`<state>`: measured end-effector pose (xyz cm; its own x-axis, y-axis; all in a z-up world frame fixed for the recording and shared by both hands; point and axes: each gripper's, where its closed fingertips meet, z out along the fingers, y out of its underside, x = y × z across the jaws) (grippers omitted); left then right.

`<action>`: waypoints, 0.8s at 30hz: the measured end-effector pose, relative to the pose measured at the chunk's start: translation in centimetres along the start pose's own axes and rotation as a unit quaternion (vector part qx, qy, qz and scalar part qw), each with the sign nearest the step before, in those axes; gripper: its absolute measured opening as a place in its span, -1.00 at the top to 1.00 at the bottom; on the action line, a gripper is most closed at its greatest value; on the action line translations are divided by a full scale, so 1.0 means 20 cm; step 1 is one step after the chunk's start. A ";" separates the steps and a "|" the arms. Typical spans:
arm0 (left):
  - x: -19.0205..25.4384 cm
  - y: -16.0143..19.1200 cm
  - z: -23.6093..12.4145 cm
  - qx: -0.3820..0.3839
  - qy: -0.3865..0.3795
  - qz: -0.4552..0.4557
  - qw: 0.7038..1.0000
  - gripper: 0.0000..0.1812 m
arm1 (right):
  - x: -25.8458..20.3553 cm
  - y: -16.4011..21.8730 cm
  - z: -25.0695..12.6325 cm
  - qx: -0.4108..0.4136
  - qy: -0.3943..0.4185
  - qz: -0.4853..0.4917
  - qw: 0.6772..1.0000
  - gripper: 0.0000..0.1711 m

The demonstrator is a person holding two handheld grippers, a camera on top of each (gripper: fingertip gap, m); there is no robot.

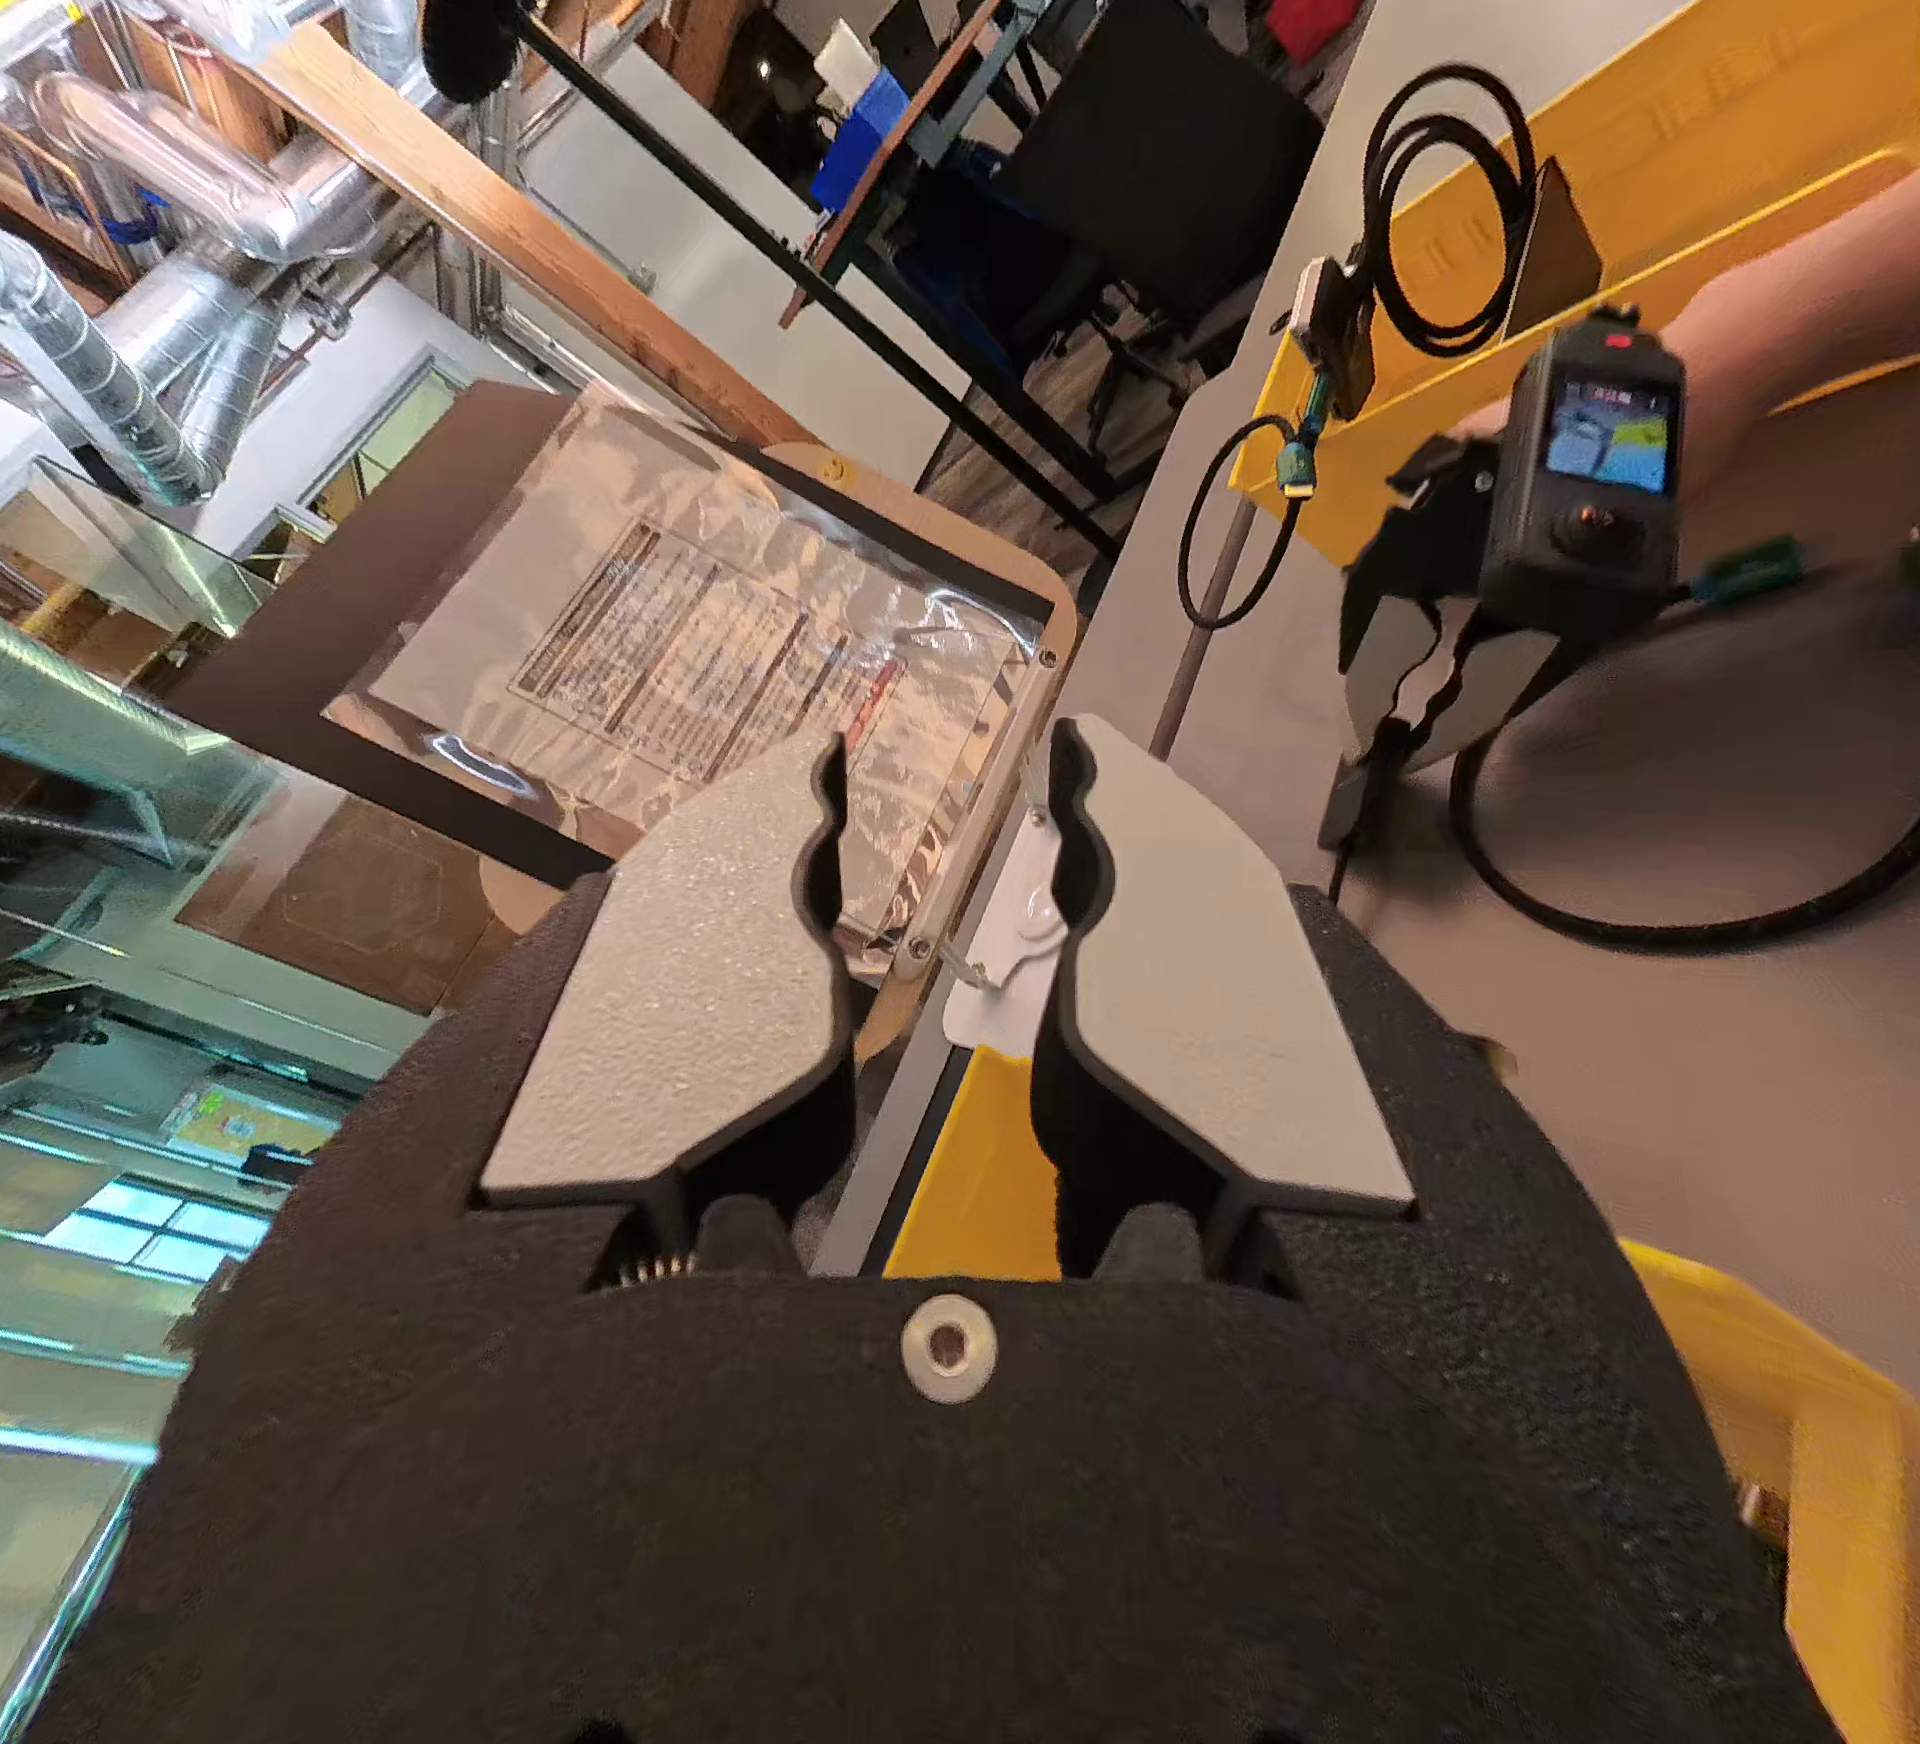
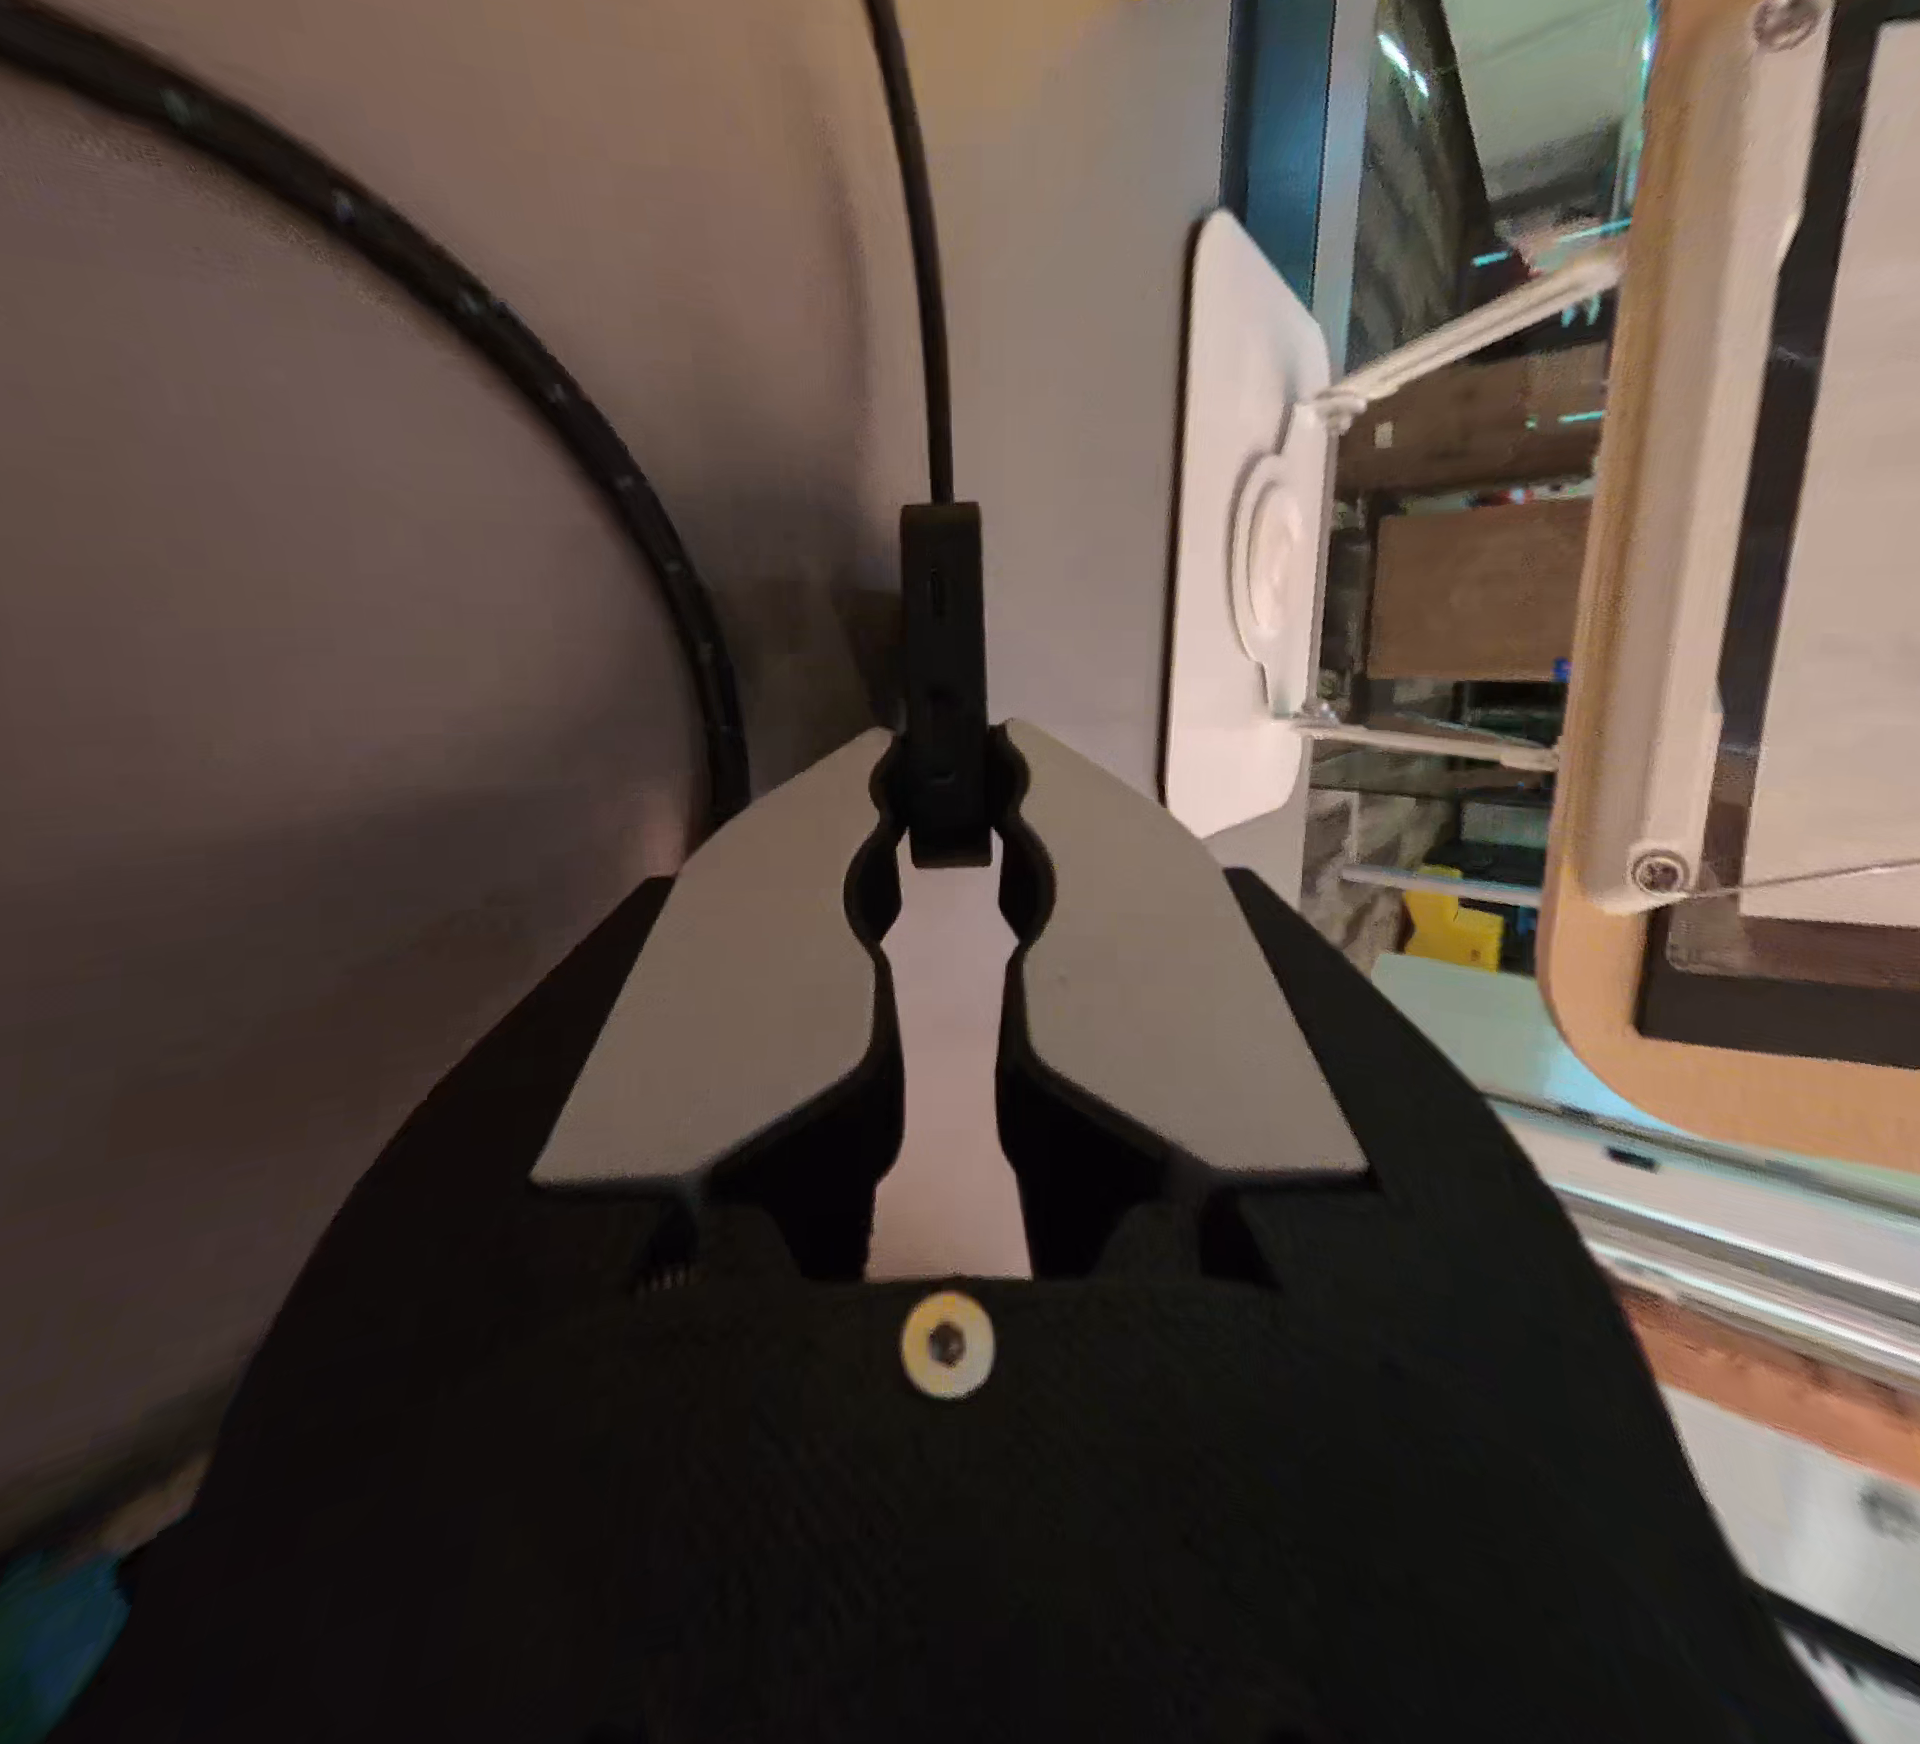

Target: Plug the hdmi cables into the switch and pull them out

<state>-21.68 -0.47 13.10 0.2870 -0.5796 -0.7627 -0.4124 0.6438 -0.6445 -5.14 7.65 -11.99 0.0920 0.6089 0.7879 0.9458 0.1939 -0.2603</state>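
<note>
While the right gripper (image 2: 940,785) pinches a flat black plug (image 2: 941,655) edge-on between its fingertips, the thin lead (image 2: 904,136) running out of that plug trails away across the grey table (image 2: 364,551). Gripping the plug by its narrow body, not by the lead, probably keeps it square for pushing into a port. A thicker braided cable (image 2: 499,323) curves over the table just beside the plug, on its left in the right wrist view.

From the left wrist view, the left gripper (image 1: 945,795) hangs with its tongs spread and nothing between them, well apart from the plug, seemingly free to steady the switch. What looks like the switch (image 1: 1340,333), a small block with a green-tipped cable (image 1: 1304,447) dangling from it, sits on the edge of a yellow bin (image 1: 1662,136) beyond the right gripper, with a coiled black cable (image 1: 1455,208) looped above it. Whether that green-tipped end is seated in anything cannot be told.
</note>
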 end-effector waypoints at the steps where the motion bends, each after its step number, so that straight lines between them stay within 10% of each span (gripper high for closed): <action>1: 0.00 -0.01 0.00 0.005 0.001 0.000 1.000 0.59 | 0.00 0.02 0.01 -0.013 0.006 -0.007 1.000 0.82; 11: 0.02 0.00 0.05 -0.003 0.006 -0.002 1.000 0.52 | -0.03 0.08 0.06 -0.073 -0.011 0.030 0.997 0.63; 17: 0.01 0.01 0.03 -0.007 0.001 -0.004 1.000 0.52 | 0.10 -0.05 -0.26 -0.030 -0.060 0.164 0.984 0.45; 24: 0.03 -0.01 0.02 -0.006 0.012 0.002 1.000 0.52 | -0.35 -0.31 -0.77 0.083 -0.428 0.187 0.880 0.49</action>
<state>-21.08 -0.65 12.70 0.2648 -0.5890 -0.7635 -0.4239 0.6400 -0.6408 -6.77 -9.75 -7.31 0.0517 0.9968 -0.0611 0.8339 -0.0768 -0.5466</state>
